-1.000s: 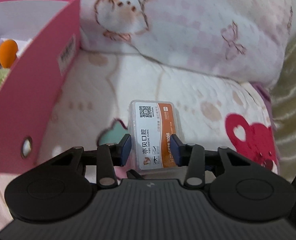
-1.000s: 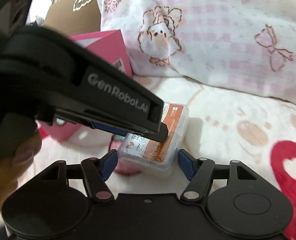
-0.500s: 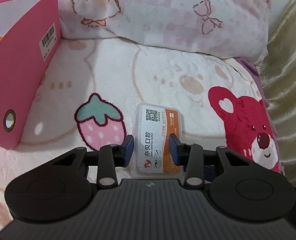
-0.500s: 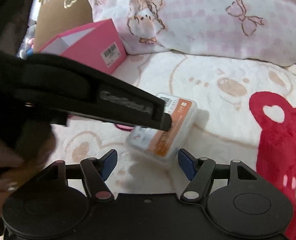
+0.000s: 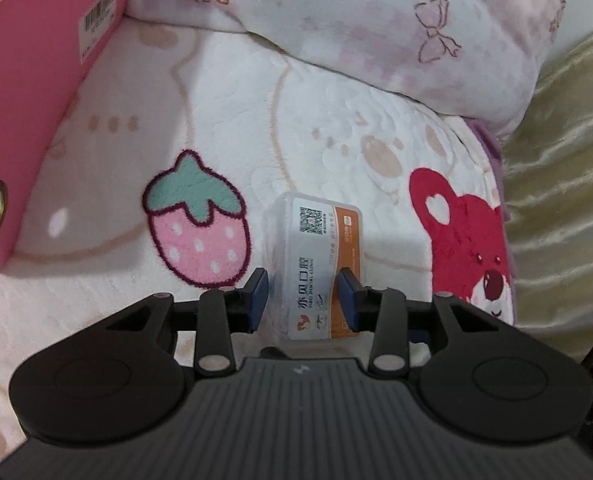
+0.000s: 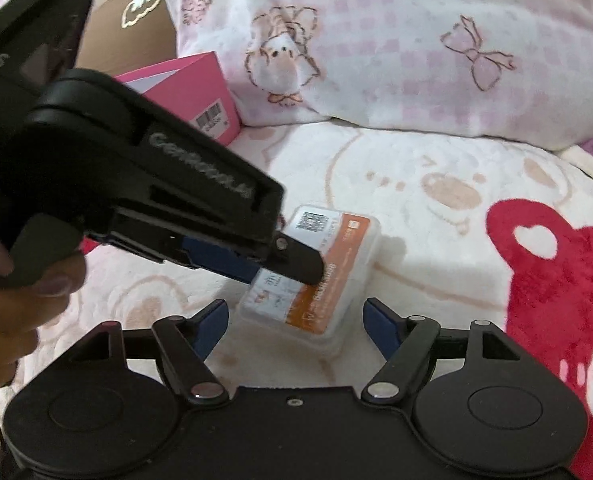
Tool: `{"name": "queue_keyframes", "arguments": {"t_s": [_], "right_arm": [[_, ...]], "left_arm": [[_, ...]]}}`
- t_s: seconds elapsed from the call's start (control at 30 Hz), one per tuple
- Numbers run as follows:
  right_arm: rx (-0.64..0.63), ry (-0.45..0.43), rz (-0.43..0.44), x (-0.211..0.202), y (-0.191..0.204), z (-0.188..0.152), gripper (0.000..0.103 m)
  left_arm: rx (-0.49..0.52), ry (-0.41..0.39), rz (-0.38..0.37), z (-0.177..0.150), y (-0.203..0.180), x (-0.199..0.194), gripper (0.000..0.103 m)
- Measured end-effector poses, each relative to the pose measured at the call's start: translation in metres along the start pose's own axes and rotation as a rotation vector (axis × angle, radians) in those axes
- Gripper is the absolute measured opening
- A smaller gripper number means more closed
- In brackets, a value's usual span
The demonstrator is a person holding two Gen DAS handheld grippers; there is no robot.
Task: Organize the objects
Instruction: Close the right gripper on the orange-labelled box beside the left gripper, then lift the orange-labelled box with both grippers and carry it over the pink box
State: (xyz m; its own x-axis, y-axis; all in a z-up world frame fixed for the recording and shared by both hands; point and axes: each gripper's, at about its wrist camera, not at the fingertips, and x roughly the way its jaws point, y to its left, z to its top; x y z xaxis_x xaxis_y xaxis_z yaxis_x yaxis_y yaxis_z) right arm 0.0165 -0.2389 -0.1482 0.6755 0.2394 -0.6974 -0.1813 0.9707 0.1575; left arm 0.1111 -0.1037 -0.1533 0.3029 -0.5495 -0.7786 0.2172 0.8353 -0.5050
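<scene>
Both tools are matte black plastic with blue pads on the fingertips. The left tool (image 5: 302, 300) has a ribbed grey-black housing with a small lightning mark. The right tool (image 6: 294, 322) shows silver pivot pins at 5 and 7 o'clock. Raised "GenRobot.AI" lettering runs along the left tool's side.

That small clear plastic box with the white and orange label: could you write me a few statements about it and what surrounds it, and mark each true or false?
1. The small clear plastic box with the white and orange label sits between the left gripper's blue pads. True.
2. The box lies inside the pink cardboard file box. False: it rests on the fluffy white blanket, apart from the file box.
3. The right gripper is clamped on the box. False: its jaws are opening, clear of the box's sides.
4. A strawberry pattern lies between the two boxes. True.
</scene>
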Motion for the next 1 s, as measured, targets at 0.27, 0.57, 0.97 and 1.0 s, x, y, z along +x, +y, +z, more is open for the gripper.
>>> {"name": "queue_keyframes", "arguments": {"t_s": [0.27, 0.57, 0.97, 1.0], "right_arm": [[0.112, 0.022, -0.002, 0.016, -0.014, 0.005, 0.082], [0.048, 0.005, 0.019, 0.007, -0.011, 0.000, 0.074], [-0.050, 0.020, 0.042, -0.012, 0.020, -0.003, 0.072], [-0.059, 0.021, 0.043, -0.013, 0.024, -0.003, 0.072]], "left_arm": [[0.039, -0.022, -0.016, -0.002, 0.001, 0.002, 0.040], [0.049, -0.061, 0.004, -0.019, -0.004, -0.012, 0.035], [0.060, -0.048, 0.068, -0.037, -0.006, -0.047, 0.034], [0.056, -0.040, 0.072, -0.037, -0.006, -0.049, 0.034]]}}
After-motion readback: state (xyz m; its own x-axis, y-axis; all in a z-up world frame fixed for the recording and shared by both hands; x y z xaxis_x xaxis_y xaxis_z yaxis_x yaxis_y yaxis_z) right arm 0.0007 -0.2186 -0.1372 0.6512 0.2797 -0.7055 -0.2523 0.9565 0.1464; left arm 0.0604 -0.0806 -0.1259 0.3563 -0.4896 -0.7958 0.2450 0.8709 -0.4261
